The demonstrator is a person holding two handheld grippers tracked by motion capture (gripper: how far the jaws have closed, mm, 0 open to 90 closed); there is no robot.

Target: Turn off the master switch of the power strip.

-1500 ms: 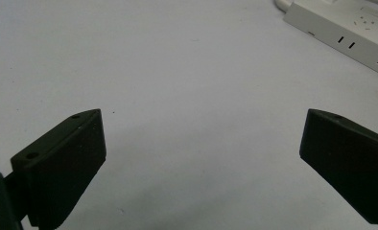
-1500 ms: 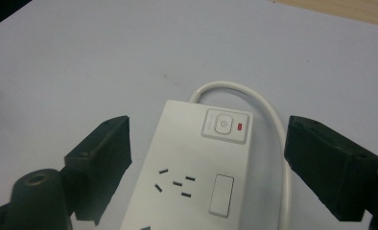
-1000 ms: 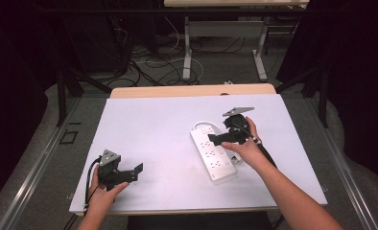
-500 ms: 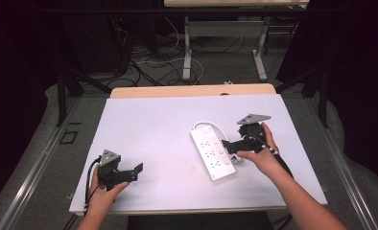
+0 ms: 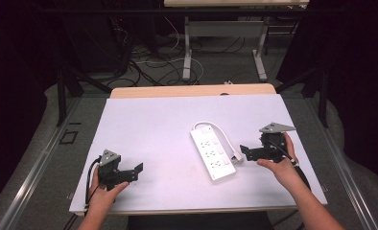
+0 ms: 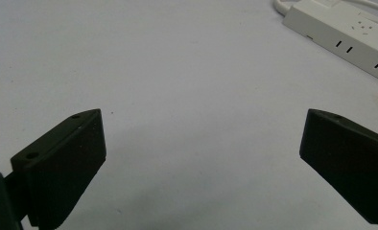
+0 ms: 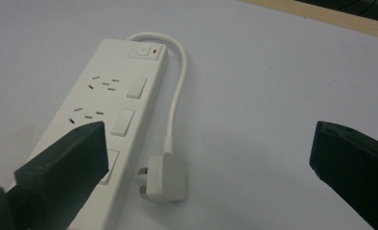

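- At the left near corner of the table (image 5: 144,110), the left gripper (image 5: 129,173) is held low over bare surface, jaws spread wide, nothing gripped.
- From the left gripper view, the power strip (image 6: 343,33) is seen far off at upper right, well apart from those jaws.
- Right of table centre, the power strip (image 5: 213,156) is laid flat, long axis running diagonally from far-left to near-right, switch end farthest from the person.
- Its cord (image 7: 176,91) is looped from the switch end back down the strip's right side, and the plug (image 7: 165,177) is laid just beside the strip, prongs pointed at it.
- At the right, the right gripper (image 5: 248,152) is held with jaws wide and empty, aimed left at the strip.
- The plug is judged to lie between the right jaws' line and just ahead; the right hand is clearly nearer.
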